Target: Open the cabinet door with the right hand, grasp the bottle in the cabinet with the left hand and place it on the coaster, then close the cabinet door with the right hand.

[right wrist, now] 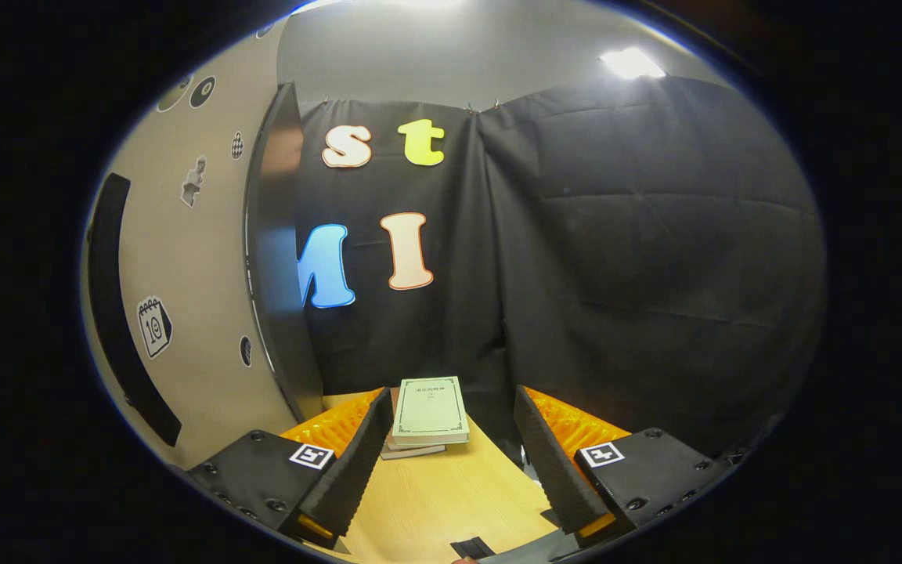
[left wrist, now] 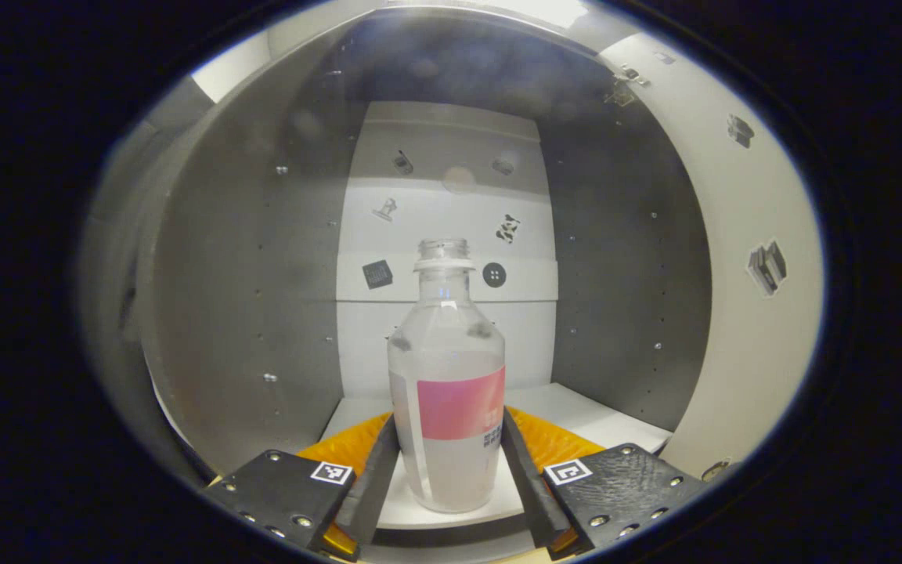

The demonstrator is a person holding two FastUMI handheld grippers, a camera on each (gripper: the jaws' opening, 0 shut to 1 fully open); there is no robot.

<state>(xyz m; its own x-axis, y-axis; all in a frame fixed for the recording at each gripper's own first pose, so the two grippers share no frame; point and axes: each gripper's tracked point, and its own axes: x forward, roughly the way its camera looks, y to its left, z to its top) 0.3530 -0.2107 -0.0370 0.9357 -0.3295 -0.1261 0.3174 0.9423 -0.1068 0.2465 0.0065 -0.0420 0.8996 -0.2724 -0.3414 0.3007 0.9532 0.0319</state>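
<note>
Left gripper (left wrist: 449, 462) reaching into the open cabinet (left wrist: 263, 258), fingers (left wrist: 377, 478) pressed against both sides of an uncapped clear bottle (left wrist: 447, 376) with a pink label, upright on the white shelf (left wrist: 592, 419). Right gripper (right wrist: 451, 454) spread wide, holding nothing, above a wooden table (right wrist: 451, 501); stacked books (right wrist: 429, 415) just ahead, cabinet door (right wrist: 185, 298) swung open to its left.

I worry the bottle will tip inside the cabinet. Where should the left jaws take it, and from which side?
Grip the bottle low on its straight labelled body, coming straight in through the open front. It stands upright, capless, and the left gripper already flanks that section.
</note>
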